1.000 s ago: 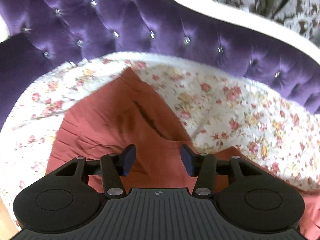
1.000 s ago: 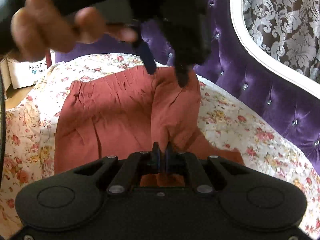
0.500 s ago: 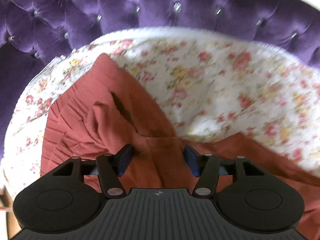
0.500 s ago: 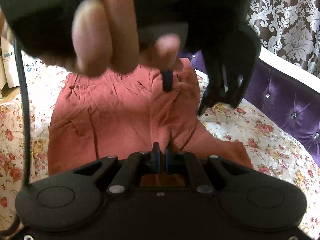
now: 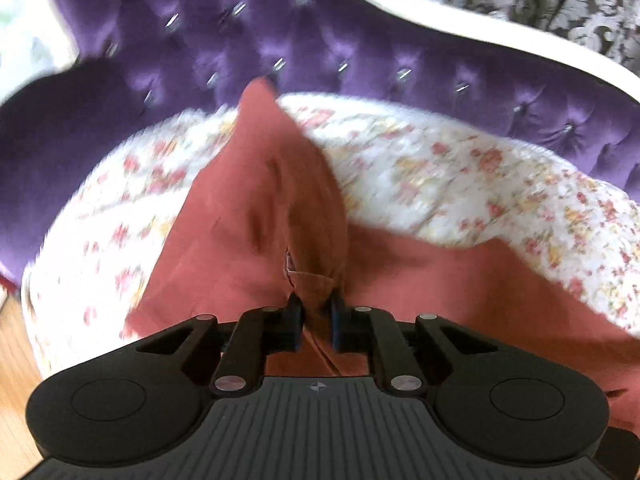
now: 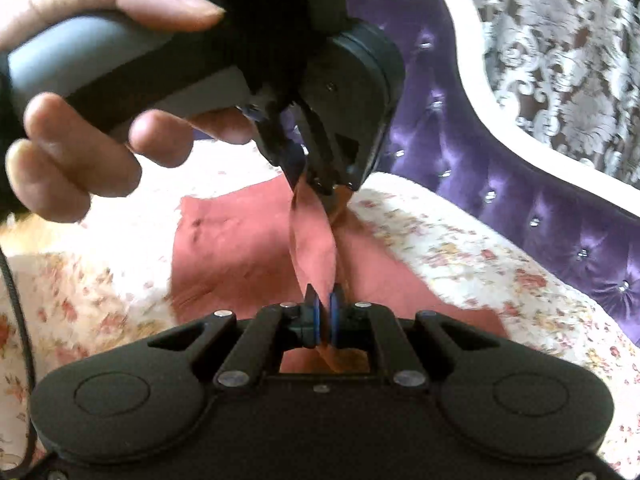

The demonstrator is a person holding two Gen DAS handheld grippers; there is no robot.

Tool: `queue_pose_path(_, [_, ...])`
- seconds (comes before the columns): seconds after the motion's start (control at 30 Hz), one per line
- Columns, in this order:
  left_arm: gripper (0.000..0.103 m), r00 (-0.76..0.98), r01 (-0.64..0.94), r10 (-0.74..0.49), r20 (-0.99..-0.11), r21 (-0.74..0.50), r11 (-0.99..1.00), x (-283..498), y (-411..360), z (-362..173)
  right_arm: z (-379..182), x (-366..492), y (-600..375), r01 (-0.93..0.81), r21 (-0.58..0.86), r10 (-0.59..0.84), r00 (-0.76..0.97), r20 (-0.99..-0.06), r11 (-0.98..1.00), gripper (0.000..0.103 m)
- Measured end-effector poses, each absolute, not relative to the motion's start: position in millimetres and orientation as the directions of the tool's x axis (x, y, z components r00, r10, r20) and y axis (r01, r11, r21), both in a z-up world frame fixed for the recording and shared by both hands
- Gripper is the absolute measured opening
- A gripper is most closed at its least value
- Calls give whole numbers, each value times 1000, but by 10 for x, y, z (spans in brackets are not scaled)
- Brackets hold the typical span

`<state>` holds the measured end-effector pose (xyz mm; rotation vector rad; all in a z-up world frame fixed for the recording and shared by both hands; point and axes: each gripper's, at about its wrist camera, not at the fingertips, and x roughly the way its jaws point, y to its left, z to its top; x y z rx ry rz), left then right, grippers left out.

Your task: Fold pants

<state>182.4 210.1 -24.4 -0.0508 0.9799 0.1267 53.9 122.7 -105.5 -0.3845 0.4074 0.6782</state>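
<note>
Rust-red pants (image 5: 248, 216) on floral bedspread (image 5: 460, 184) | left claw (image 5: 314, 320) just closed, pinching pants edge | right claw (image 6: 324, 316) clamping same edge nearer bedspread front | advice: lift both evenly, keep edge taut.

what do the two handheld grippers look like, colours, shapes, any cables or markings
Both are matte black. The left gripper has a ribbed grey-black deck with a small star-like emblem, two round side lobes, silver pivot screws and blue-edged pads. The right gripper has a smooth deck, the same lobes, and blue pads. From outside, the left one shows a grey handle; a black cable hangs at the left.
</note>
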Motion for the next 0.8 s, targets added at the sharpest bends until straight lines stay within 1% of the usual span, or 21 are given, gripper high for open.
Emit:
queue_pose_path(0.07, [13,521,-165,70,-850,-21,986,1773,2242,-416,-1195,507,1333,-681,-209,514,687,-513,702,15])
queue_pose_path(0.17, [13,488,-207,40,-872,-71,976,1743,2389,-648,-1345,465,1423,-685,-247,490,685,-539,686,23])
queue_pose_path(0.23, [16,490,-225,18,-871,-107,969,1710,2472,-713,-1309,405,1388,-686,-261,493,691,-529,680,28])
queue_pose_path(0.27, [16,500,-230,9,-866,-123,965,1685,2503,-715,-1259,367,1341,-688,-260,500,691,-522,678,28])
queue_pose_path(0.33, [17,511,-235,-11,-859,-152,960,1648,2561,-698,-1148,272,1203,-687,-242,521,695,-495,686,29])
queue_pose_path(0.43, [22,513,-261,-40,-857,-200,945,1583,2692,-689,-1012,245,1060,-668,-211,531,712,-459,713,35])
queue_pose_path(0.5, [23,519,-275,-58,-853,-230,934,1498,2797,-673,-975,256,1015,-661,-204,528,717,-455,722,35])
queue_pose_path(0.57, [24,510,-286,-58,-858,-233,929,1417,2880,-675,-969,269,998,-656,-202,522,719,-458,727,35])
queue_pose_path(0.67, [24,509,-307,-16,-861,-199,931,1288,2970,-642,-1008,296,995,-651,-199,509,718,-475,732,35])
queue_pose_path(0.73, [25,521,-313,-23,-853,-215,925,1212,3040,-585,-1040,313,982,-647,-195,502,717,-484,737,35])
queue_pose_path(0.8, [24,533,-324,14,-846,-188,927,1178,3056,-506,-1059,313,949,-646,-191,498,715,-490,739,35])
